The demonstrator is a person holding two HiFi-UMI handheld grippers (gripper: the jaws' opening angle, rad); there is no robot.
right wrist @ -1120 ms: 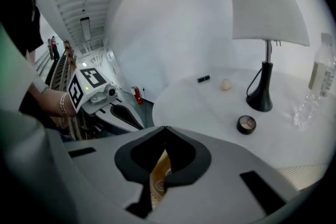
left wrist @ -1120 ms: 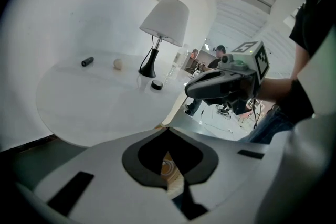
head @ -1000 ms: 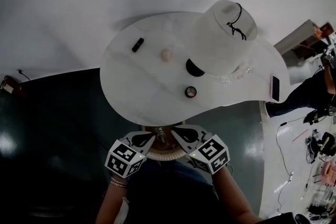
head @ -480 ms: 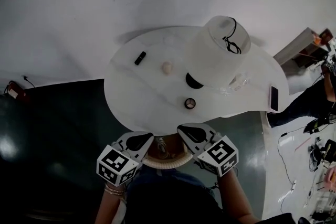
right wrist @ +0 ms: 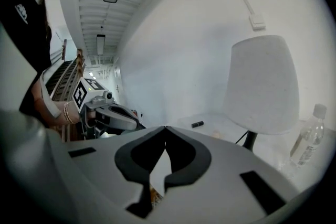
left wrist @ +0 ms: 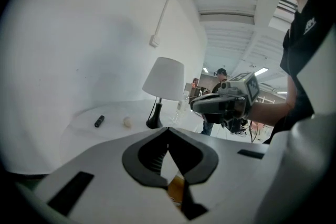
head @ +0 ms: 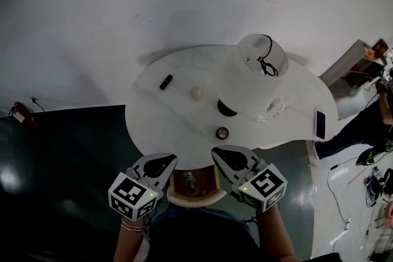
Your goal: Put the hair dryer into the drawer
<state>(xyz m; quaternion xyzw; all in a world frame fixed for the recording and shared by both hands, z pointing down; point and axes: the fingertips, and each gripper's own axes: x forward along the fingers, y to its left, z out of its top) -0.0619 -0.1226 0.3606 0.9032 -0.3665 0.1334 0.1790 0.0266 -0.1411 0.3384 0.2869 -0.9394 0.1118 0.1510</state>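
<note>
A wooden drawer (head: pixel 206 181) stands open under the near edge of the round white table (head: pixel 159 126), its curved pale front toward me. A small pale thing (head: pixel 189 180) lies inside; I cannot tell whether it is the hair dryer. My left gripper (head: pixel 164 162) hangs at the drawer's left and my right gripper (head: pixel 222 154) at its right, both just over the table's edge. In the left gripper view the jaws (left wrist: pixel 168 128) meet at their tips with nothing between them. The right gripper view shows the same (right wrist: pixel 166 127).
A white-shaded lamp (head: pixel 255 73) stands at the table's back right, with a clear water bottle (head: pixel 275 108) beside it. A small black stick (head: pixel 166 81), a pale ball (head: pixel 196 93), a round dark-rimmed item (head: pixel 222 132) and a phone (head: pixel 320 125) lie on the top. Dark floor surrounds the table.
Both grippers have risen and drawn apart, from over the drawer to its two sides. More of the open drawer's wooden inside now shows between them.
</note>
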